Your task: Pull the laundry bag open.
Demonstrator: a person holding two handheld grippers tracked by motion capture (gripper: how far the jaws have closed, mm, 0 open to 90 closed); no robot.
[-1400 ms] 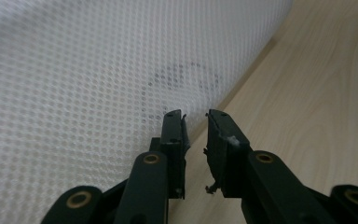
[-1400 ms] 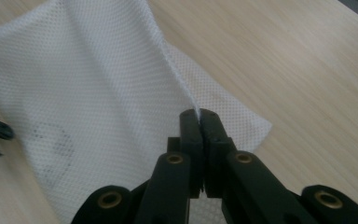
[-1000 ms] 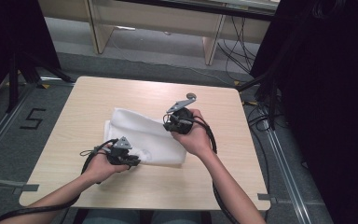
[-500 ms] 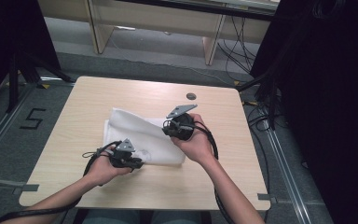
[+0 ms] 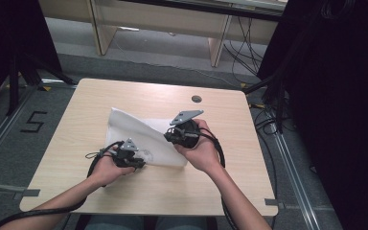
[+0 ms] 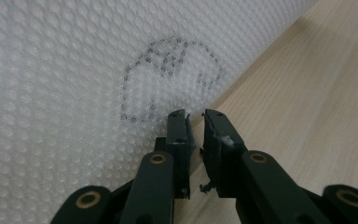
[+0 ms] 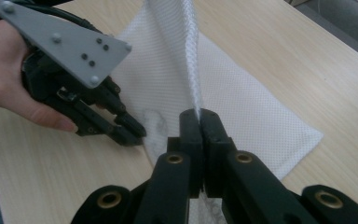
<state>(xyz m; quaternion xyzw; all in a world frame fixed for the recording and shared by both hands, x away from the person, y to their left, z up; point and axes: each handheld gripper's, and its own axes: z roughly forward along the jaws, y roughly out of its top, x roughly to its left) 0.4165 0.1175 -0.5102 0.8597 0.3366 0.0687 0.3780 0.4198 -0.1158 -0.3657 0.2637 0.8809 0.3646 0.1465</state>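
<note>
**Operator:** Right gripper view: report grip status.

**Me:** My right gripper point(image 7: 200, 116) has its jaws pressed together on a raised fold of the white mesh cloth point(image 7: 242, 98), which lifts from the pinch point as a narrow ridge. The rest of the cloth lies flat on the wooden table point(image 5: 100, 98), near its middle.

**Operator:** Left side?

**Me:** My left gripper point(image 6: 195, 122) rests at the cloth's near edge, beside a faint grey mark point(image 6: 168, 77). Its jaws have just been closing and stand nearly together; a small gap remains, and I cannot confirm any cloth is between them, since the edge is poorly resolved there.

**Operator:** Handling characteristics?

**Me:** Judged light, limp and non-fragile. It drapes from any single pinch, so take hold at edges or corners, two points well apart.
</note>
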